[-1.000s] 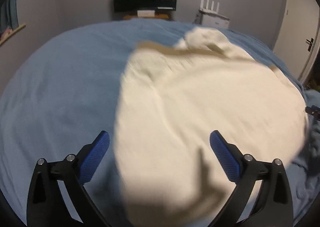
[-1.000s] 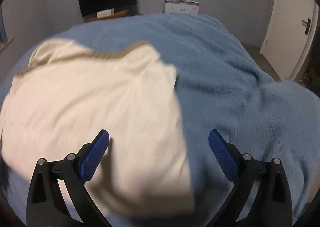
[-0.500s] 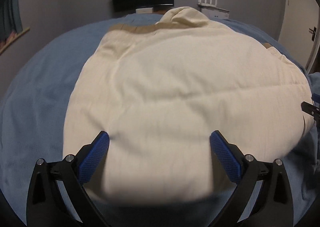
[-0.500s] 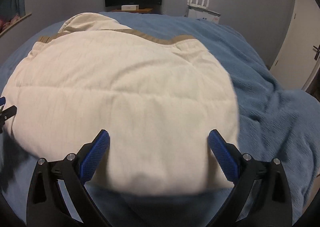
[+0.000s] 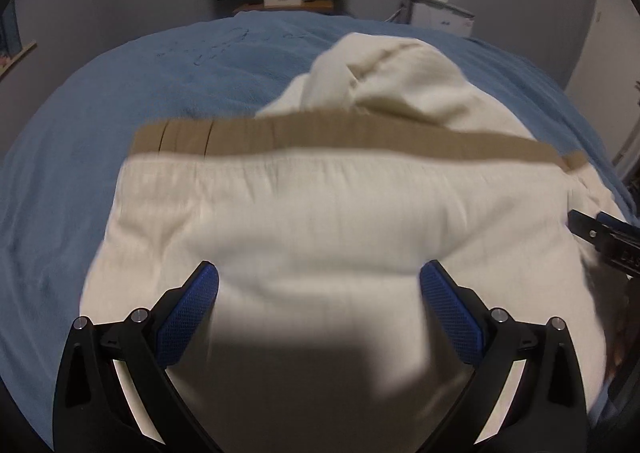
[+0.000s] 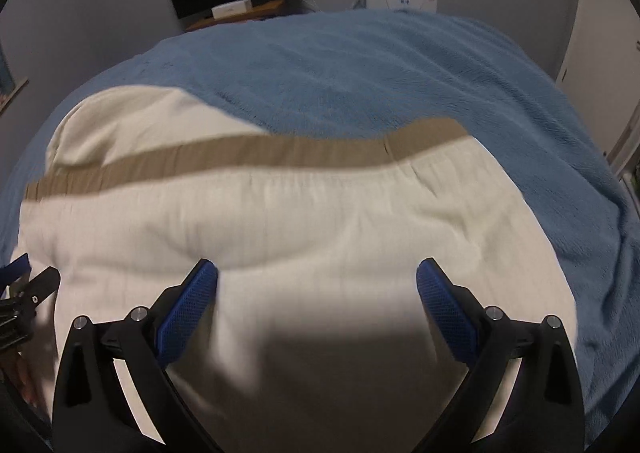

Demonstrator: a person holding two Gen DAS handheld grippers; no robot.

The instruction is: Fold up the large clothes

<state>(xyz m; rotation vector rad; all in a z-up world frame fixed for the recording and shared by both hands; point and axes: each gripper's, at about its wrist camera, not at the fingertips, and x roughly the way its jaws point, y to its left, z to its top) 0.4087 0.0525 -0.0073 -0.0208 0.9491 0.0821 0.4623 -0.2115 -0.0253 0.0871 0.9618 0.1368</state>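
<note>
- Left claw (image 5: 318, 293): blue pads spread wide apart, nothing gripped; cream garment (image 5: 320, 221) lies directly under and ahead of it.
- Right claw (image 6: 316, 291): likewise spread wide, nothing held; the same cloth is seen between its fingers.
- Garment judged soft, light and limp, likely to sag and crease; thick knit, so a pinch should hold.
- Ahead of both claws, tan hem band (image 6: 248, 157) runs across; its far corners are judged the firmest grip points.
- Beyond the band, a bunched hood or sleeve; which cannot be told.
- Garment is spread on a blue bed (image 6: 360, 69).
</note>
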